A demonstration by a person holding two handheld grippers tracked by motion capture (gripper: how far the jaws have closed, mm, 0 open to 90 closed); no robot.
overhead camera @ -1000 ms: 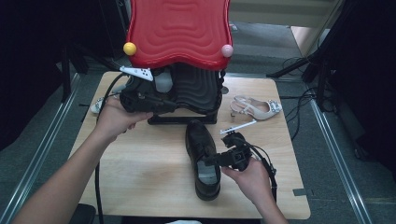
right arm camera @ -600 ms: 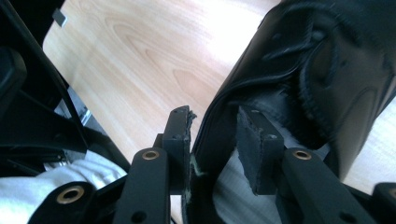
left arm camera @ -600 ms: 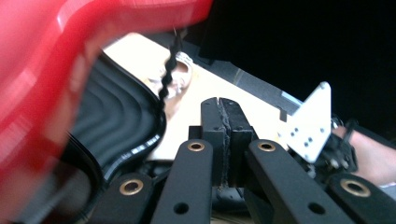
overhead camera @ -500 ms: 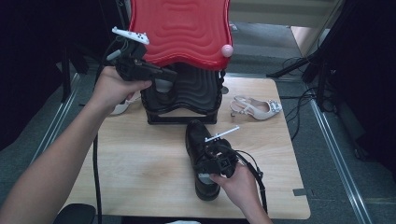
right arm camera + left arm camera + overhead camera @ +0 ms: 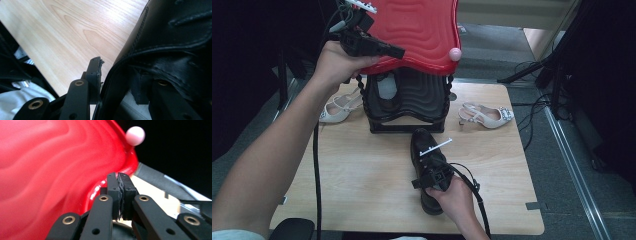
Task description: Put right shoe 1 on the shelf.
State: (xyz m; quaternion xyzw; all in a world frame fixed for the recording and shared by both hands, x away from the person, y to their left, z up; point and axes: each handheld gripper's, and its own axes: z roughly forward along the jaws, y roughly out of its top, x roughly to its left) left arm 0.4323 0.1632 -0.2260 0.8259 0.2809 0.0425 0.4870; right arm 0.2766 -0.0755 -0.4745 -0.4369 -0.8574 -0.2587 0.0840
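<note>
— What is set on the wooden tabletop apart from the work?
— A pale slingback shoe is laid at the right; a white heeled sandal is seen left of the black ribbed stand.

Left gripper: black jaws meeting flat, brass rivets on your linkage bars.
Right gripper: black body, white strip on top.
Cables: black, trailing from each.
Sleeve: pale.

No text, label, brand, number or sign could be read on anything in these views.
</note>
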